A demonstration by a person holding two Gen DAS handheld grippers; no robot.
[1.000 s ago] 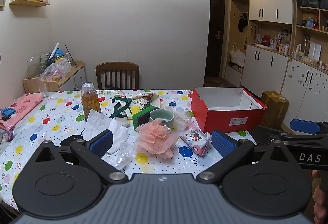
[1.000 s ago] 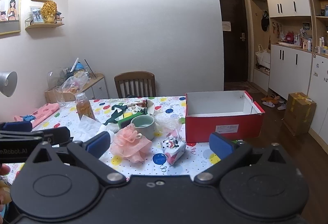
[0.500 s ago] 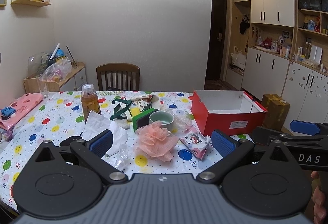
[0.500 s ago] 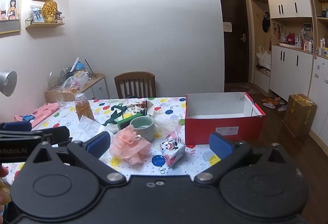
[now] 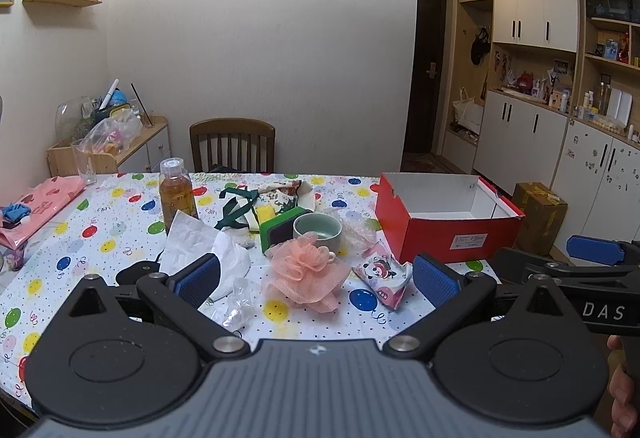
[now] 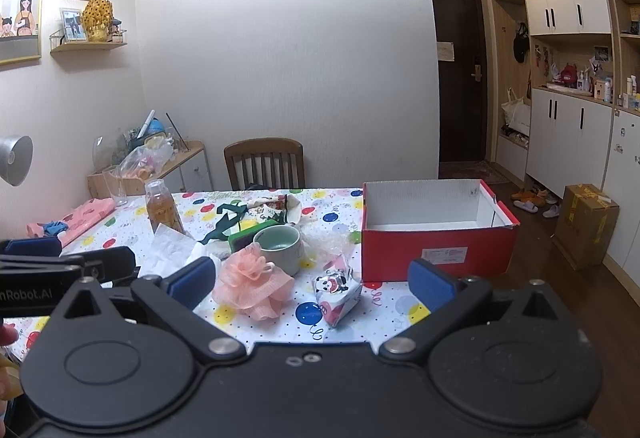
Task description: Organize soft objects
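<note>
Currently: both grippers wide, empty | pink mesh bath puff [image 5: 306, 274] dead ahead of left gripper [image 5: 316, 278], nearer than right gripper [image 6: 310, 284] | red cardboard box [image 6: 436, 244] empty, bench right edge.

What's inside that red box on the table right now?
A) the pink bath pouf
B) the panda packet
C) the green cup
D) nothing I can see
D: the red box shows only bare white walls and floor inside, while the pink bath pouf, green cup and panda packet all lie on the tablecloth beside it.

pouf [image 5: 306, 274]: pink mesh | box [image 6: 436, 250]: matt cardboard | mug [image 6: 280, 248]: glossy ceramic
</note>
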